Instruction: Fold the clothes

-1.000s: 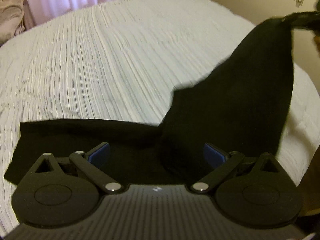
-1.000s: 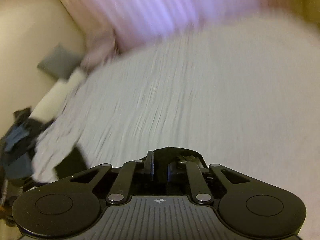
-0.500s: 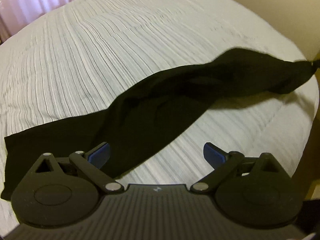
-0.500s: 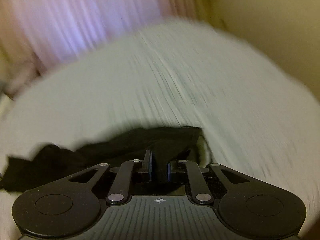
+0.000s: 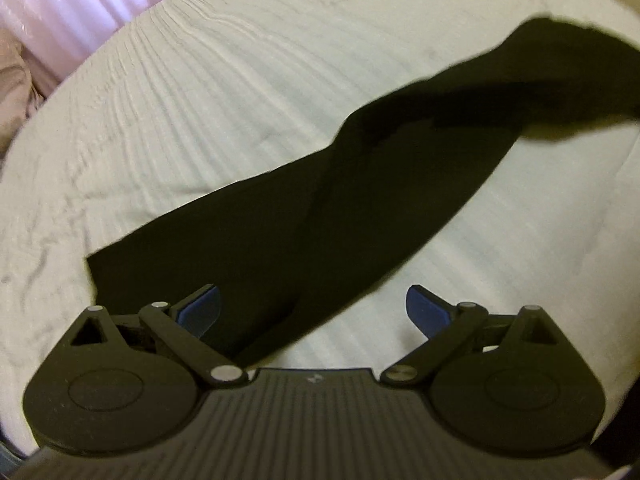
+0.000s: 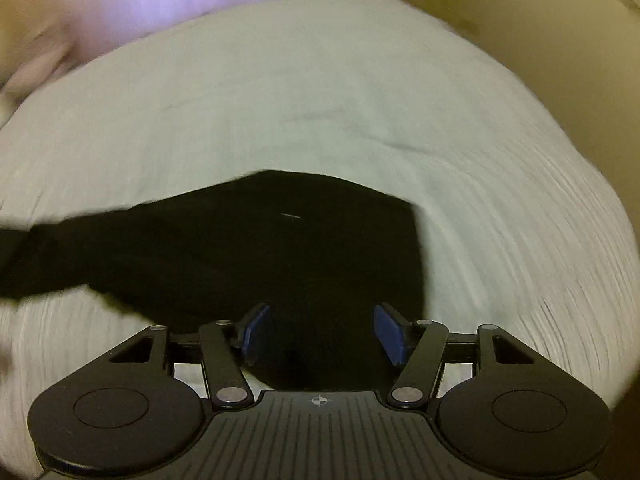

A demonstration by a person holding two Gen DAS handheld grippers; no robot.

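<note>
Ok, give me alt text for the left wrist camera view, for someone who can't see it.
A long black garment lies twisted diagonally across a pale ribbed bedspread, seen from above. The left gripper fills the bottom of the view, its blue-padded jaws wide open with the cloth's near end between them, ungripped. Pink curtains show at top left.

This is looking like a bedroom in a home. A wide bed (image 5: 280,80) with a pale ribbed cover is filling both views, pinkish curtains (image 5: 60,4) are hanging behind it, and plain cream walls (image 6: 540,20) are standing beside.
</note>
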